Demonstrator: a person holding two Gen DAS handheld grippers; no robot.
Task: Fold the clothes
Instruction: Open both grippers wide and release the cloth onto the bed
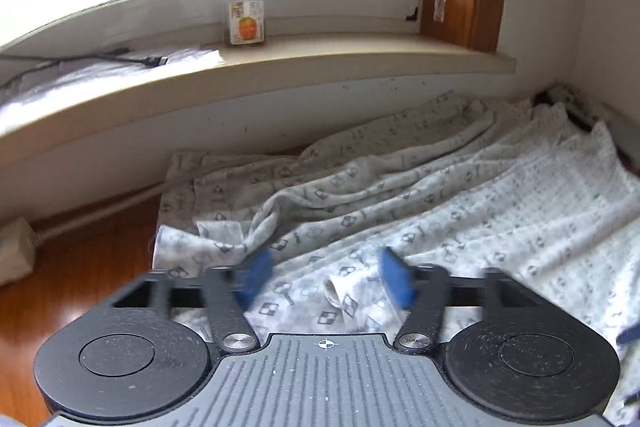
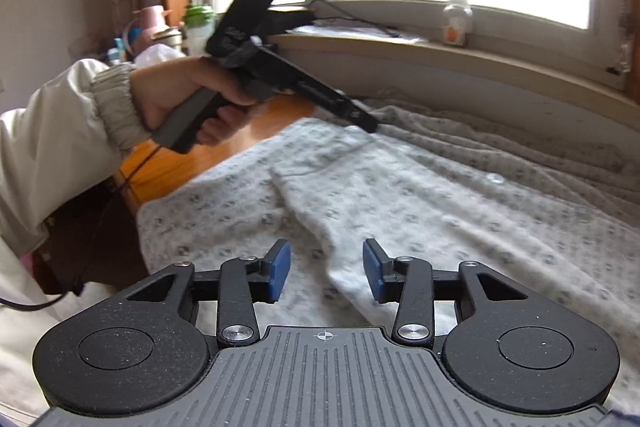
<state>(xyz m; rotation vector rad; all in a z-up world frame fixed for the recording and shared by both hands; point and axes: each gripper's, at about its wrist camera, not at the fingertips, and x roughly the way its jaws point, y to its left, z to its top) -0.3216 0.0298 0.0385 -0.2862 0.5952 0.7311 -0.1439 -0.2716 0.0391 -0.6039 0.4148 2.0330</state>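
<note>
A white garment with a small grey diamond print (image 1: pixel 400 211) lies spread and wrinkled on a wooden surface below the window. My left gripper (image 1: pixel 326 277) hangs open just above its near left part, blue pads (image 1: pixel 258 275) apart with only loose cloth between them. In the right wrist view the same garment (image 2: pixel 420 195) fills the middle, with a folded ridge running toward me. My right gripper (image 2: pixel 326 273) is open above the garment's near edge, holding nothing. The left gripper (image 2: pixel 360 117) shows there held in a hand (image 2: pixel 188 95), its tip low over the garment's far left corner.
A windowsill (image 1: pixel 280 63) runs along the back with a clear jar (image 1: pixel 244 9), a black cable (image 1: pixel 100 57) and papers. Bare wooden surface (image 1: pixel 80 267) lies left of the garment. Bottles and cups (image 2: pixel 176 31) stand at the far left. A cream sleeve (image 2: pixel 52 139) crosses the left side.
</note>
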